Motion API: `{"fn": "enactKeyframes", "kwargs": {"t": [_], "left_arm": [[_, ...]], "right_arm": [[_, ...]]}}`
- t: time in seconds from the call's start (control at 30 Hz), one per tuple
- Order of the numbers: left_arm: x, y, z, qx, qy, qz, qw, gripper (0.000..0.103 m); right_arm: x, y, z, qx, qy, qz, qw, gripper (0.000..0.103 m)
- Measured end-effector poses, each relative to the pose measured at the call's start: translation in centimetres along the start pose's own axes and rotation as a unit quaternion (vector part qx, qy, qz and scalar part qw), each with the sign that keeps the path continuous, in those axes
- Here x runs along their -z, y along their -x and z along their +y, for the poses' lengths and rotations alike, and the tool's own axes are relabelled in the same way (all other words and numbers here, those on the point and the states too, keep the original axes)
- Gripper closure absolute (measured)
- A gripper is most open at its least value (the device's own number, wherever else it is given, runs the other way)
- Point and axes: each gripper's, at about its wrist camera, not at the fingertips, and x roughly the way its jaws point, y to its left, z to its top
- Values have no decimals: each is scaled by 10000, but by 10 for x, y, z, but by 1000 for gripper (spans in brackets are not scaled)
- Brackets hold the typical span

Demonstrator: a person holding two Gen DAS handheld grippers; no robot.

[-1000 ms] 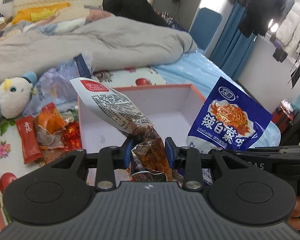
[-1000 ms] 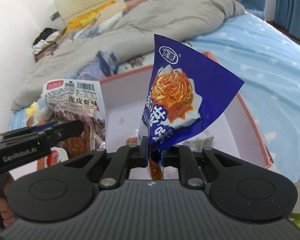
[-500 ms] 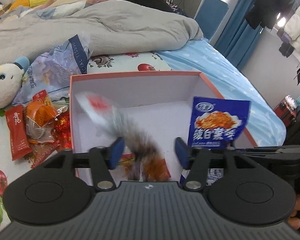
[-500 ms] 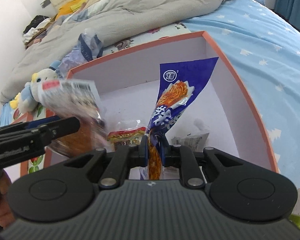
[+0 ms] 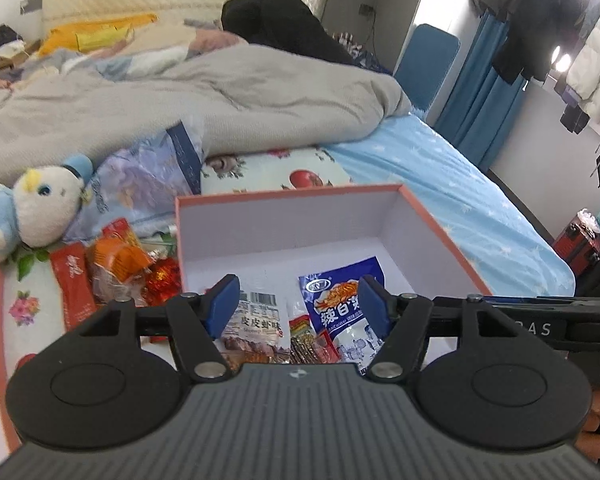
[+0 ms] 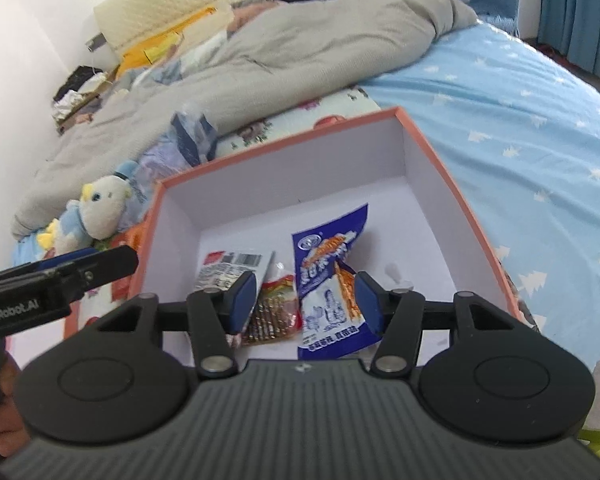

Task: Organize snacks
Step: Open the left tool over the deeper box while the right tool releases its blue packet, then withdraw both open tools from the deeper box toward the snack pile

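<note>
An orange-rimmed white box [image 5: 284,200] [image 6: 452,184] sits on the bed. Inside it lie a blue snack packet [image 5: 340,308] [image 6: 328,276], a white packet with a barcode [image 5: 258,320] [image 6: 230,266] and a small red-brown packet [image 5: 308,340] [image 6: 274,312]. My left gripper [image 5: 300,306] is open and empty above the box's near part. My right gripper [image 6: 306,300] is open and empty above the blue packet. Several loose red and orange snacks [image 5: 116,268] lie on the bed left of the box.
A blue and white plush toy [image 5: 36,204] [image 6: 96,208] lies left of the box. A crinkled bluish bag [image 5: 148,176] is behind the snacks. A grey duvet [image 5: 180,104] covers the far bed. The blue sheet [image 6: 520,120] lies right of the box.
Both grippers have opened. The white barcode packet dropped from the left gripper and the blue packet from the right; both now lie in the box.
</note>
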Motion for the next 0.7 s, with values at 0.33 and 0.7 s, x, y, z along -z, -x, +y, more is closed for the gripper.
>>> {"fn": "enactKeyframes", "kwargs": {"t": [0.33, 0.7], "left_arm": [[11, 74, 6, -62, 70, -475, 9988, 32], [34, 135, 24, -191, 303, -816, 9960, 32]], "right_arm": [[6, 46, 30, -251, 123, -460, 9985, 46], [22, 85, 63, -424, 381, -813, 9951, 46]]}}
